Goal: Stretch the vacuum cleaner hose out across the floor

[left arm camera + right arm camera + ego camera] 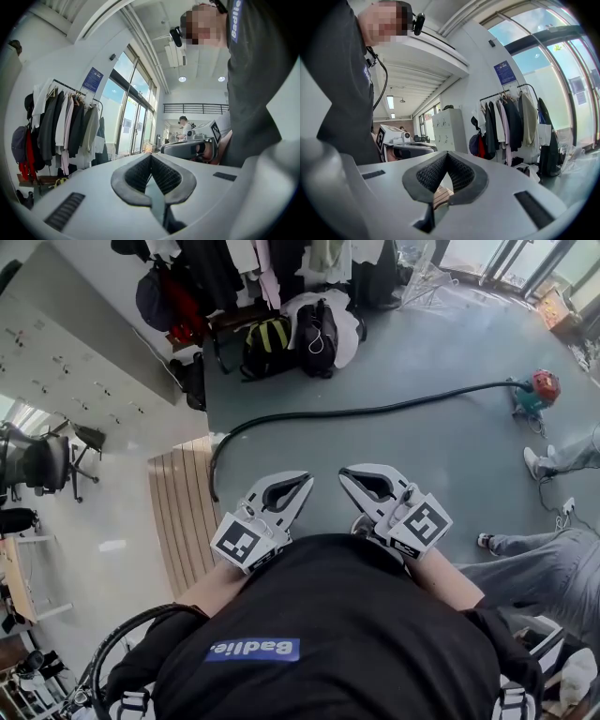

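Observation:
A black vacuum hose [375, 409] lies on the grey floor. It curves up from beside the wooden platform and runs right to a red and teal vacuum cleaner [537, 390]. My left gripper [306, 482] and right gripper [345, 474] are held side by side in front of my chest, well above the floor and apart from the hose. Both are shut with nothing between the pads. In the left gripper view the pads [140, 174] meet at the tip, and the right gripper [187, 147] shows beyond them. In the right gripper view the pads [457, 172] are likewise closed, with the left gripper [405, 147] behind.
Backpacks and bags [291, 334] lie under a clothes rack [61, 122] at the far wall. A slatted wooden platform [183, 512] sits at the left, by lockers [75, 352] and an office chair [37, 460]. A seated person's legs [553, 563] and another foot [537, 463] are at the right.

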### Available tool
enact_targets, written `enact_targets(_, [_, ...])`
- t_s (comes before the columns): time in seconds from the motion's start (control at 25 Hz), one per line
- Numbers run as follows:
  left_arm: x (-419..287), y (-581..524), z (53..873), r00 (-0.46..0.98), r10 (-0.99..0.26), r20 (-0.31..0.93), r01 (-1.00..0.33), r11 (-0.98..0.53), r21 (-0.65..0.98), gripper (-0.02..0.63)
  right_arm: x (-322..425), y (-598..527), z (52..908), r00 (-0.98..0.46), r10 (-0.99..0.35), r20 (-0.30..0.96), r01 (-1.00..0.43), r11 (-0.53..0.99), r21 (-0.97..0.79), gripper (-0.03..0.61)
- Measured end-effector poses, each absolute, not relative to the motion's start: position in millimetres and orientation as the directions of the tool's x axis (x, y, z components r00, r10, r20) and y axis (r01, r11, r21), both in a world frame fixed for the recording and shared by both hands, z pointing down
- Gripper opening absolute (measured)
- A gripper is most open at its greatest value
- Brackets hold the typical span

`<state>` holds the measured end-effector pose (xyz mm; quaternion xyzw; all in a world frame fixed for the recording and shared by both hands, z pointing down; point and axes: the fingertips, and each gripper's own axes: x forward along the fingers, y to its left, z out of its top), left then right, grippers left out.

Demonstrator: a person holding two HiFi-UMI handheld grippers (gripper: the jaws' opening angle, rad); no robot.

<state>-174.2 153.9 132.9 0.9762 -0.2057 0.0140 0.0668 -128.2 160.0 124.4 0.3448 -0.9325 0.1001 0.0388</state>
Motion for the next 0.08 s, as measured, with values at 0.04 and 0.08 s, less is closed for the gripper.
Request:
enact_targets(0.04, [-174.4, 154.6, 132.4, 0.915, -0.400, 0.059, -0.405, -0.906, 0.125, 0.008, -128.9, 161.2, 124.1, -0.758, -0.636, 0.142, -0.652, 0.741, -0.159, 0.005])
enact_targets(0.08, [-174.7, 155.4, 132.0, 0.914, -0.401, 0.063, -0.406, -0.906, 0.125, 0.008, -129.5, 162.4, 123.7, -0.757, -0.637, 0.142, -0.653, 0.741, -0.158, 0.005])
